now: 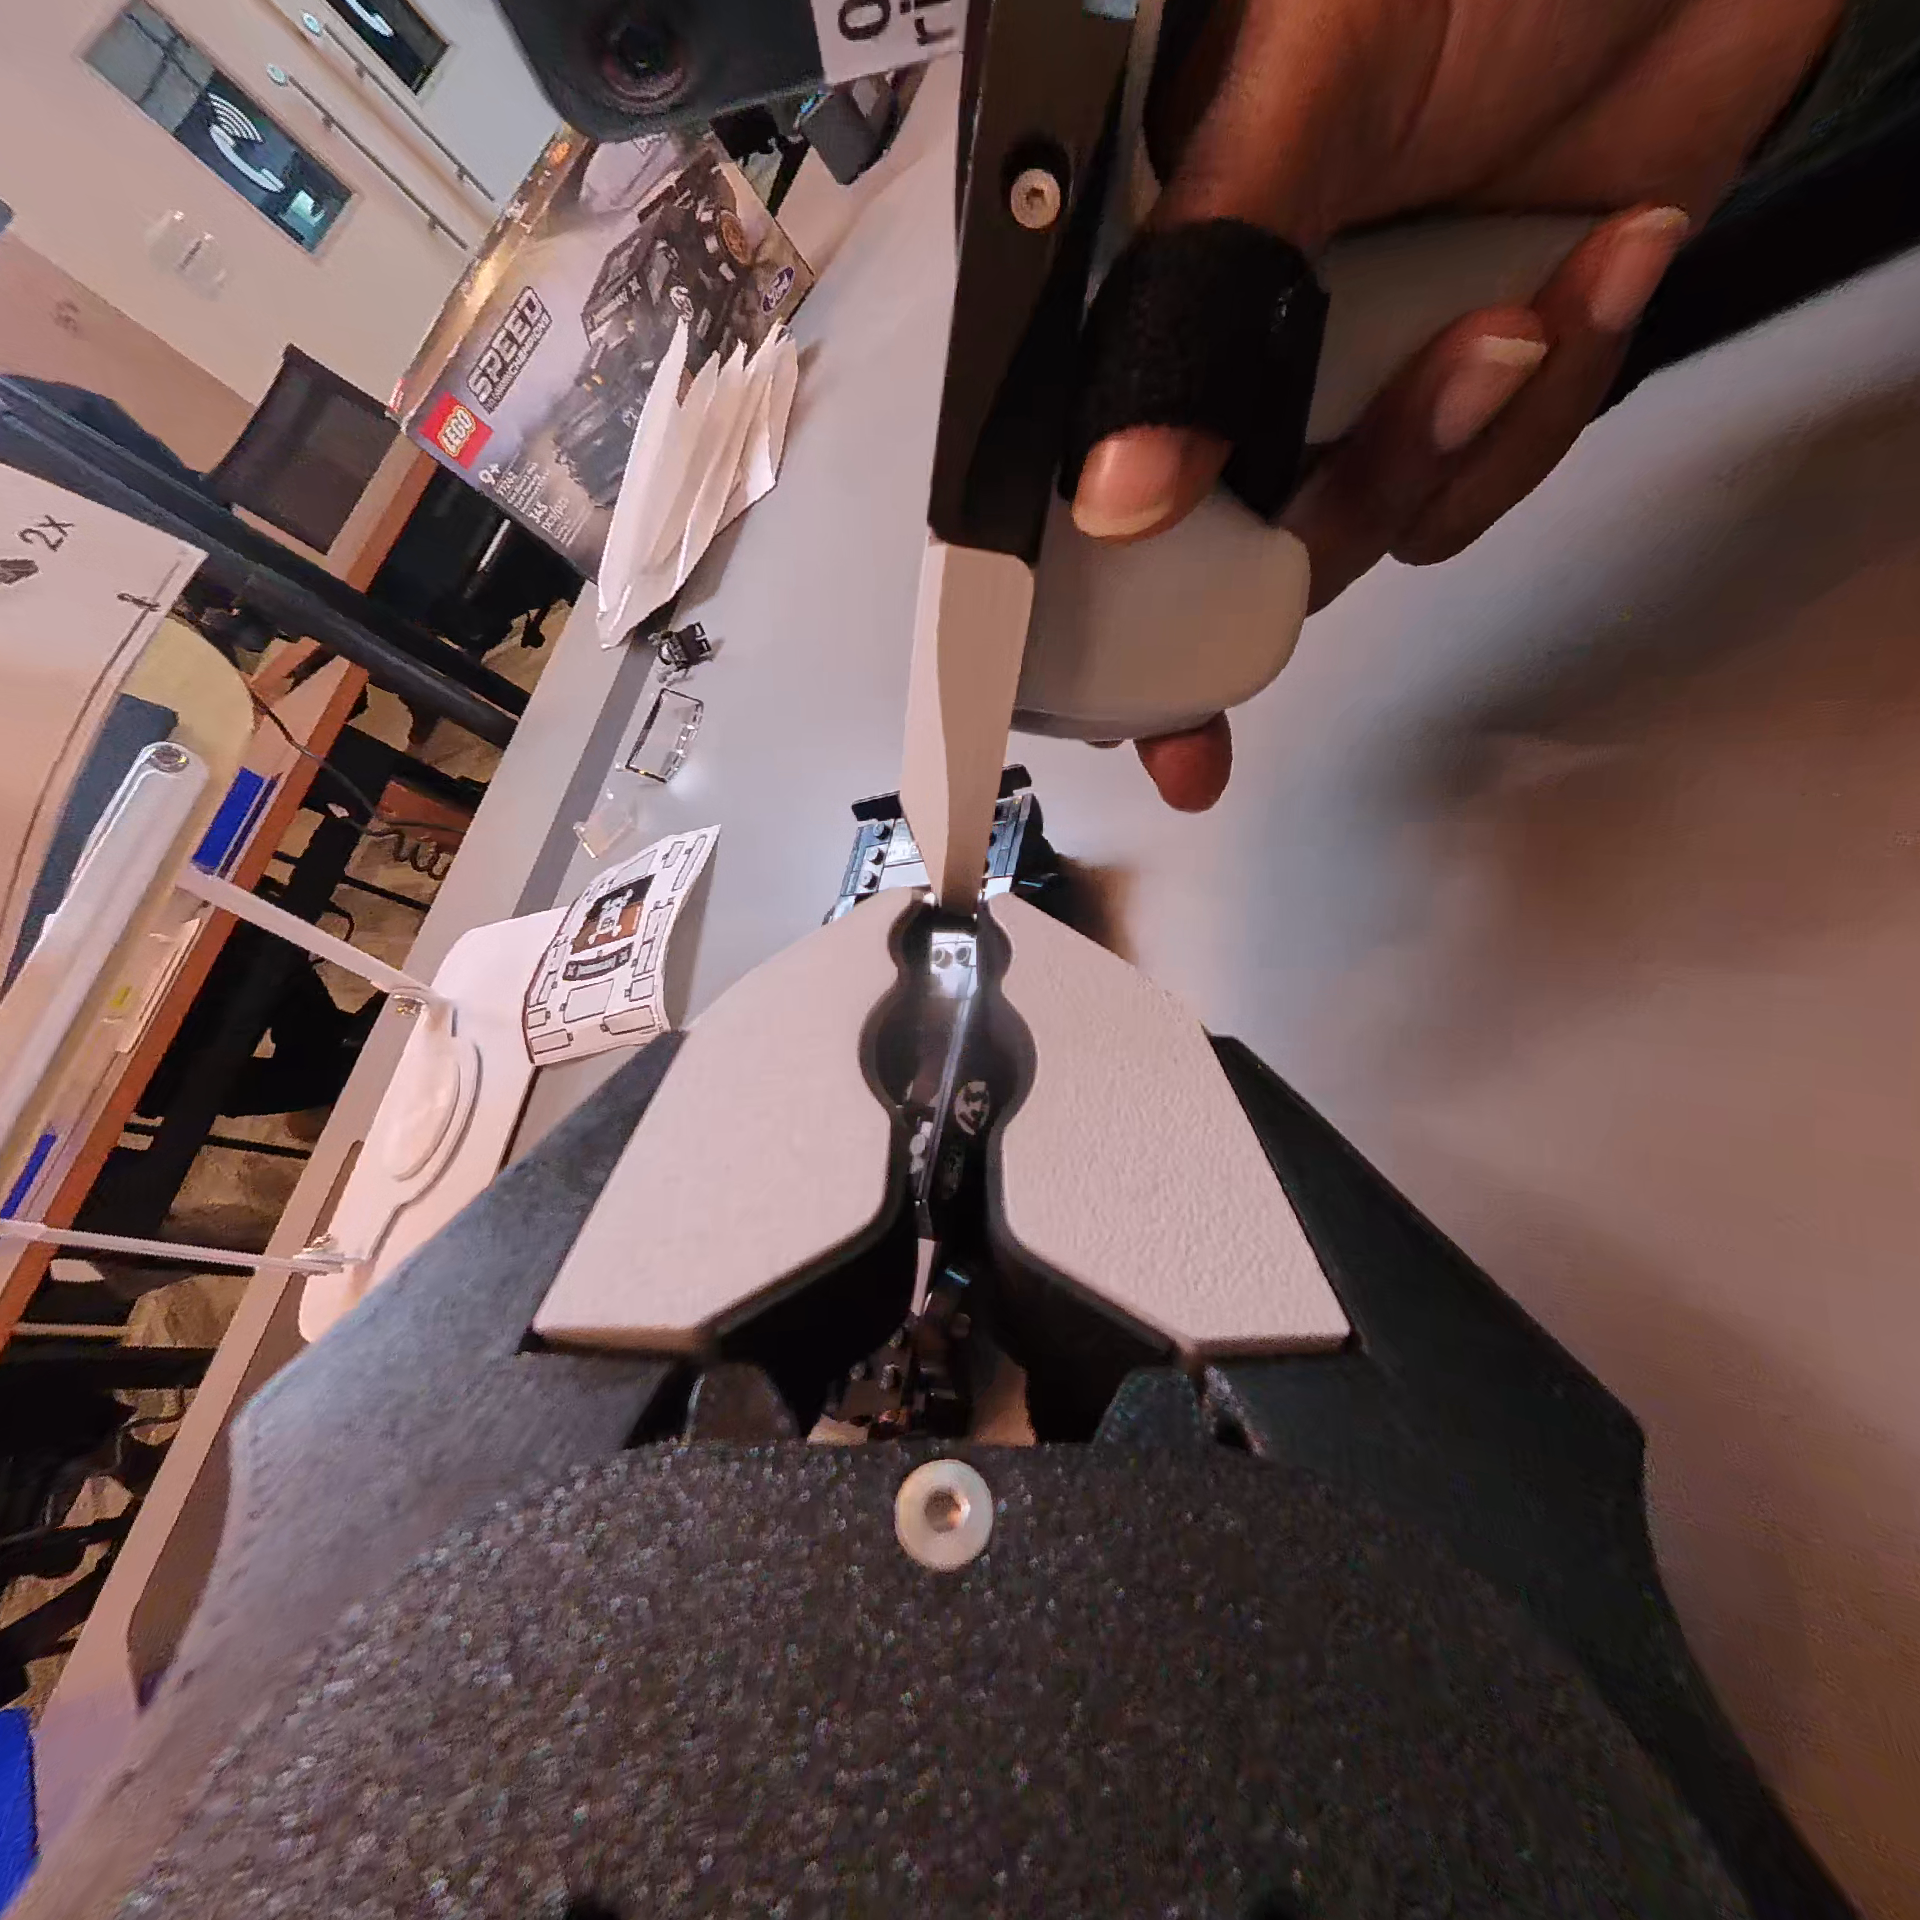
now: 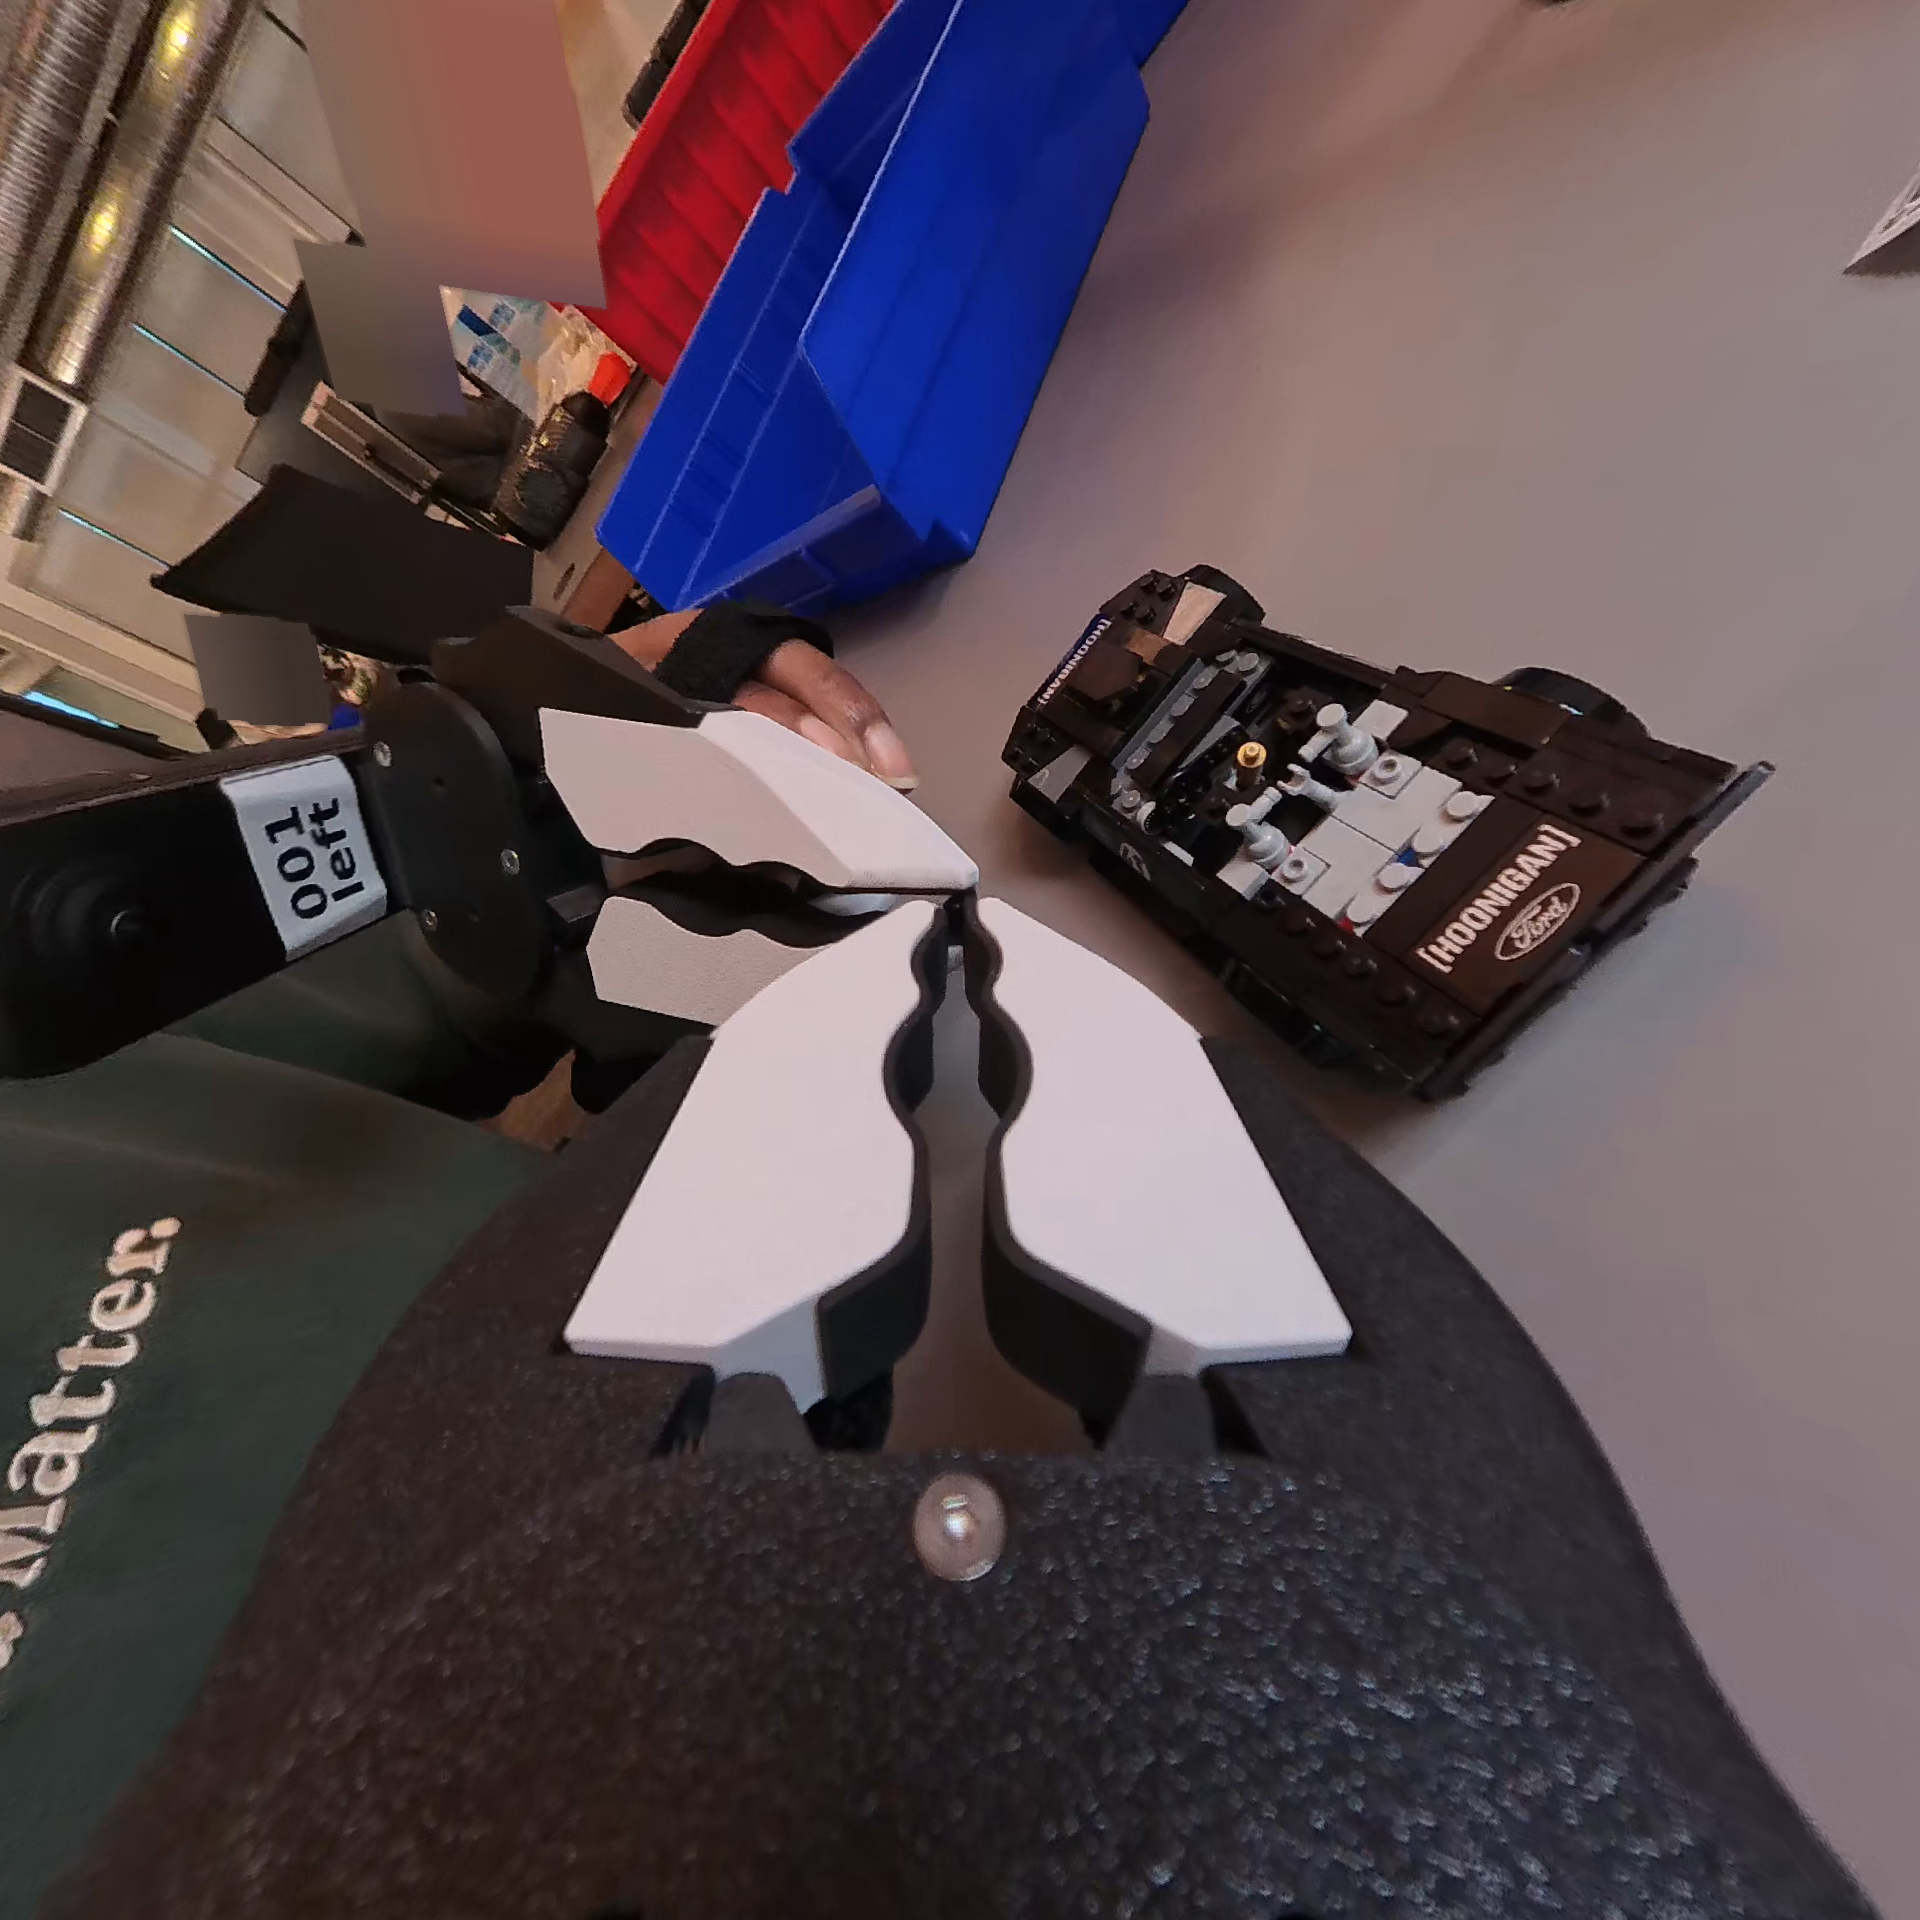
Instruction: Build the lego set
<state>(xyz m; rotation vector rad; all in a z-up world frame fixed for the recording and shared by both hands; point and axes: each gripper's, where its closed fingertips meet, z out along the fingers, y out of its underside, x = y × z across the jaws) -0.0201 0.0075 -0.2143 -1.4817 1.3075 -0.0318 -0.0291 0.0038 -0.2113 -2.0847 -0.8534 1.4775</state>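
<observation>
Both grippers meet tip to tip above the grey table [image 2: 1455,364]. The left gripper [image 1: 951,920] and right gripper [image 2: 958,906] each stand nearly closed; whether either pinches a small dark piece cannot be told. The black brick-built car model [image 2: 1382,821] lies just beside them. The blue plastic bin [image 2: 883,343] and red plastic bin [image 2: 707,177] beyond hide their contents.

Left gripper [image 2: 961,891]: grainy black plastic body, white scalloped fingers [image 2: 727,769], silver screws, labelled tag; dark green sleeve [image 2: 156,1195] behind.

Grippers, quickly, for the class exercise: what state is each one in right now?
Left gripper: closed on a thin dark piece.
Right gripper: closed at the tips; whether it grips anything cannot be told.
</observation>
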